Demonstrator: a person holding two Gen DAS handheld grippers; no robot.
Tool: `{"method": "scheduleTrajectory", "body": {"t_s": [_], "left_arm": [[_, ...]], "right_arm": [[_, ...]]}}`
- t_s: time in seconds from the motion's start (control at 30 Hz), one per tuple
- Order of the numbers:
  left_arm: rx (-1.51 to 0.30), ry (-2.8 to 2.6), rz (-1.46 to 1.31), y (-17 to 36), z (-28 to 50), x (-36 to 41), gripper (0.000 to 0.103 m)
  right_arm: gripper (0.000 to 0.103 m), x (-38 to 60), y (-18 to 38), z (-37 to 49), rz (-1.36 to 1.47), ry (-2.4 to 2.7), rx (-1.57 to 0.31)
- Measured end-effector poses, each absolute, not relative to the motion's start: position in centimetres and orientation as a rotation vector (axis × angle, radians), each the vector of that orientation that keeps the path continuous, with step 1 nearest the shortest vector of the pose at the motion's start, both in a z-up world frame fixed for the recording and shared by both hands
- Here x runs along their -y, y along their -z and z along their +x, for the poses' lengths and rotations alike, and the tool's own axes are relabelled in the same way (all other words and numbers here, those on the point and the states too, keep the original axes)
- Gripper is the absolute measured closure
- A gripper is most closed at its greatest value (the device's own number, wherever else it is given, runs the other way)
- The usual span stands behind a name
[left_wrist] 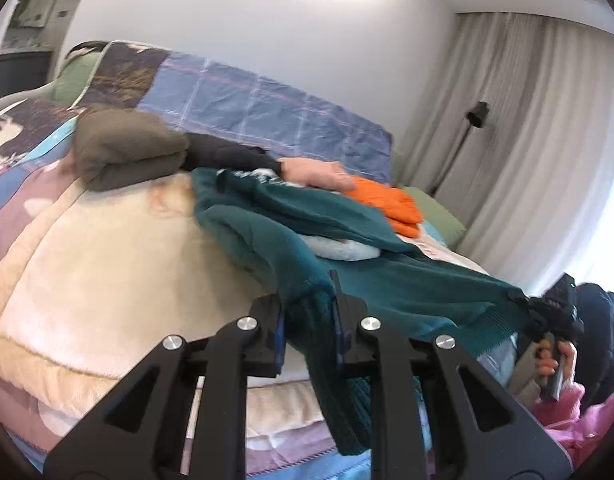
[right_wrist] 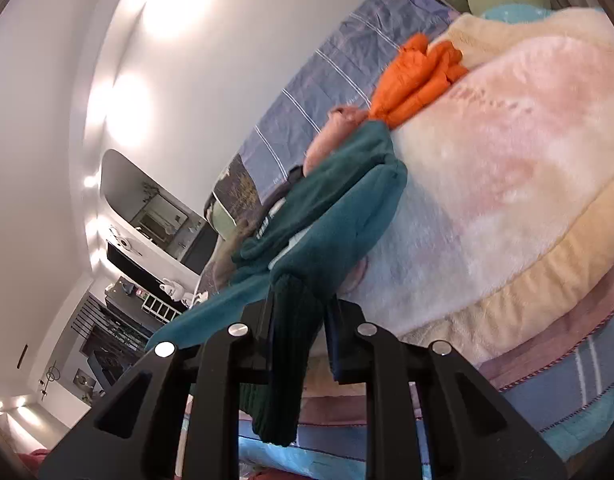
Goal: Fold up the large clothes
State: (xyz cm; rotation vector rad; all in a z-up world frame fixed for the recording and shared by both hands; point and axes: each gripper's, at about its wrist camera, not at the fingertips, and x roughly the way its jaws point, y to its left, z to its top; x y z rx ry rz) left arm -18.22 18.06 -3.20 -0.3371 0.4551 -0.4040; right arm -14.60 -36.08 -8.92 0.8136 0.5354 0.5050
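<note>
Left hand-held gripper (left_wrist: 310,320) & right hand-held gripper (right_wrist: 297,326): both clamped on teal sweater (left_wrist: 347,248).
Your sweater's ribbed hem is pinched; rest lies on bed blanket (left_wrist: 107,264), just before orange garment (left_wrist: 391,204).

A dark teal knitted sweater (left_wrist: 387,280) with ribbed hem lies stretched and rumpled across the fluffy cream-and-pink blanket (left_wrist: 107,272), its near hem lifted off the blanket at two corners, its far end beside an orange garment (left_wrist: 391,204).

Bed (left_wrist: 87,280) with fluffy pastel blanket; on it: teal sweater (left_wrist: 299,216), orange garment (left_wrist: 391,204), folded brown one (left_wrist: 127,152) far left.
</note>
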Motion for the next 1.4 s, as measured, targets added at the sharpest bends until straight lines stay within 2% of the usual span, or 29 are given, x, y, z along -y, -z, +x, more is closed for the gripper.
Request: {"method": "scheduleTrajectory", "body": {"t_s": [0.23,0.47,0.53,0.67,0.87,0.93,1.03,1.1,1.13,1.2,1.23,1.4], "left_arm": [[-0.482,0.391,-0.366,3.6,-19.8,-19.0,0.086],[-0.614,0.392,-0.383,8.2,-17.2,-19.0,0.081],[-0.640,0.400,-0.388,9.2,-17.1,-18.8,0.071],[-0.670,0.391,-0.383,10.2,-16.7,-18.7,0.066],[-0.746,0.432,-0.402,11.7,-16.9,-18.5,0.049],[-0.788,0.462,-0.395,12.5,-17.0,-18.1,0.042],[-0.863,0.498,-0.385,14.5,-17.4,-17.2,0.037],[-0.882,0.504,-0.384,15.2,-17.5,-16.7,0.040],[-0.872,0.516,-0.390,15.5,-17.7,-16.6,0.054],[-0.823,0.541,-0.408,15.0,-18.0,-16.6,0.069],[-0.791,0.543,-0.406,14.3,-18.2,-16.7,0.075],[-0.543,0.545,-0.350,6.9,-19.0,-16.6,0.081]], "right_arm": [[0.083,35.7,8.2,-16.4,0.779,-0.521,-0.538],[0.080,34.9,12.6,-13.9,0.748,-0.471,-0.682],[0.079,34.6,13.3,-13.9,0.746,-0.476,-0.692],[0.078,34.8,13.8,-14.2,0.755,-0.465,-0.697],[0.070,35.0,15.7,-14.8,0.794,-0.443,-0.742],[0.061,34.9,16.5,-14.9,0.807,-0.440,-0.768],[0.049,34.0,17.9,-14.8,0.826,-0.467,-0.833],[0.047,32.7,18.6,-14.6,0.800,-0.512,-0.886],[0.054,32.1,18.7,-14.5,0.782,-0.515,-0.896],[0.077,32.1,18.2,-14.4,0.796,-0.524,-0.865],[0.081,32.8,17.3,-14.4,0.869,-0.568,-0.805],[0.088,34.7,8.5,-15.6,0.810,-0.627,-0.491]]}}
